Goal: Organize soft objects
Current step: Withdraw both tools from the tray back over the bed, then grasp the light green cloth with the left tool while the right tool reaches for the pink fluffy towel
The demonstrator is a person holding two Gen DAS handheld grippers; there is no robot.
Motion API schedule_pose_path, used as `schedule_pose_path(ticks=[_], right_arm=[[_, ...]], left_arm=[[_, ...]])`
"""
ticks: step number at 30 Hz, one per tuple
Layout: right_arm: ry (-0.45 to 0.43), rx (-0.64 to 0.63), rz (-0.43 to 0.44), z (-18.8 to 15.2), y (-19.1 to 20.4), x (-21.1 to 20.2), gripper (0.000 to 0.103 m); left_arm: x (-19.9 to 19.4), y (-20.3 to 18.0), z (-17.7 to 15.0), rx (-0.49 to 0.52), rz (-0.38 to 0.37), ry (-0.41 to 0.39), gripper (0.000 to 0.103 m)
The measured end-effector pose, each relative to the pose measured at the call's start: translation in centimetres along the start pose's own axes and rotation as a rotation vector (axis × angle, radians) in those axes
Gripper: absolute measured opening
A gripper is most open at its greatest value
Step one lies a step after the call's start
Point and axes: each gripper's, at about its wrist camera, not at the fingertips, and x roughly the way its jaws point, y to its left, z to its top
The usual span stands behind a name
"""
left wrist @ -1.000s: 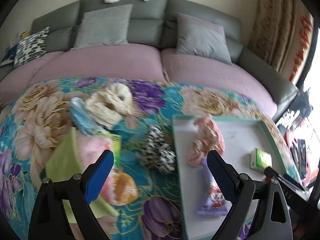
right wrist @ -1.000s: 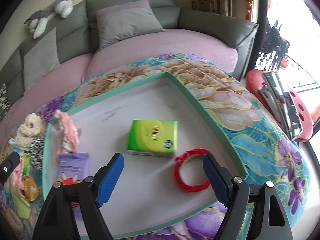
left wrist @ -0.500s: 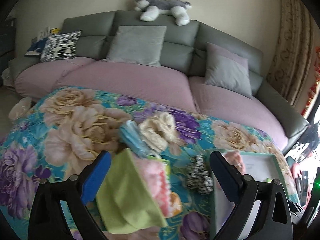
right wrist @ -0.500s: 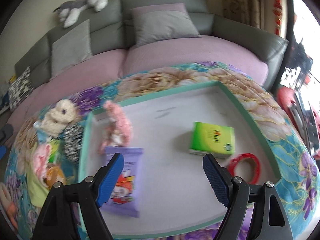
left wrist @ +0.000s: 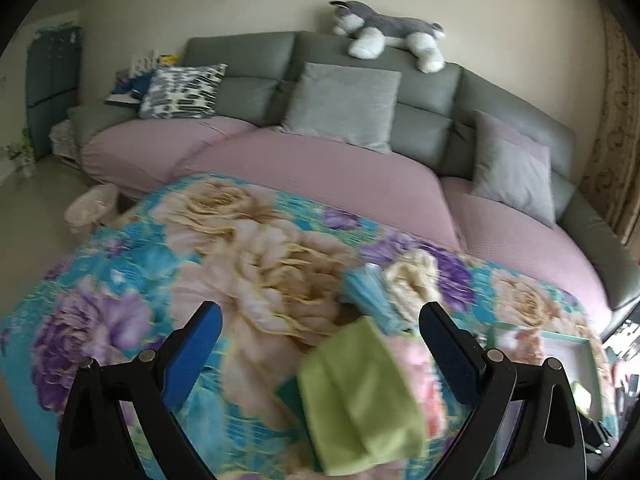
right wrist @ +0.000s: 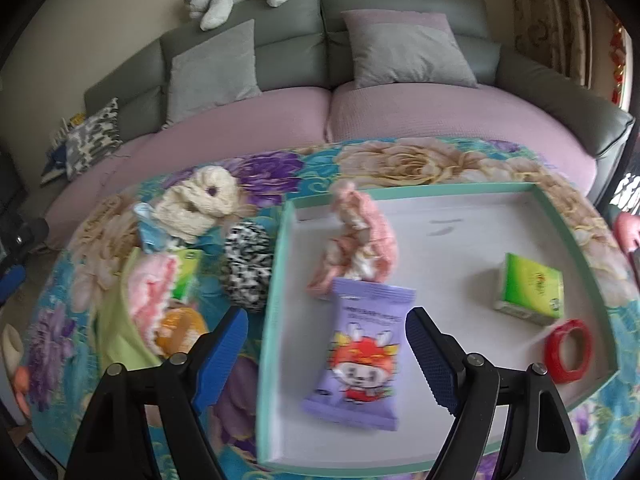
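Jaws of both the left gripper point(left wrist: 320, 344) and right gripper point(right wrist: 326, 346) gape wide, empty; lime cloth point(left wrist: 360, 396) overlaps neighbouring soft items, so a grab risks dragging several.

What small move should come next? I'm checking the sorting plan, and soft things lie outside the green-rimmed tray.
Probably bring the open left gripper down over the lime-green folded cloth and close on it. Both grippers are empty, that cloth lies between its fingers on the floral cover, and the green-rimmed tray has bare floor.
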Motion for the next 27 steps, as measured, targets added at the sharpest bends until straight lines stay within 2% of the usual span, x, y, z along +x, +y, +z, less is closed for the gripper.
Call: schedule_pose_path(ticks=[6,14,17,21,27], right_arm=[[0.013,-0.028,0.063,-0.2,2.5,0.5,0.084],[0.008,-0.072,0.183,-0.4,6.6,0.7,0.084],[0.021,-0.101,0.187,-0.7,7.9,1.3,0.084],[0.041,-0.127,0.162,-1.0,9.0,2.2,0.084],[0.011,-0.094,0.125,-0.7,7.6,1.9,0.084]], left_arm=[[0.3,2.7,0.0,-0.022,0.069,0.009,0.099],[1.3,4.4,-0.8,-0.050,0.055,0.065,0.099],[2.4,4.3,-1.5,-0.044,0.054,0.111,0.099],[4.1,3.6,-2.6,-0.049,-0.001,0.166,0.099],[5.6,1.3,-3.5,-0.013,-0.072,0.248,0.099]])
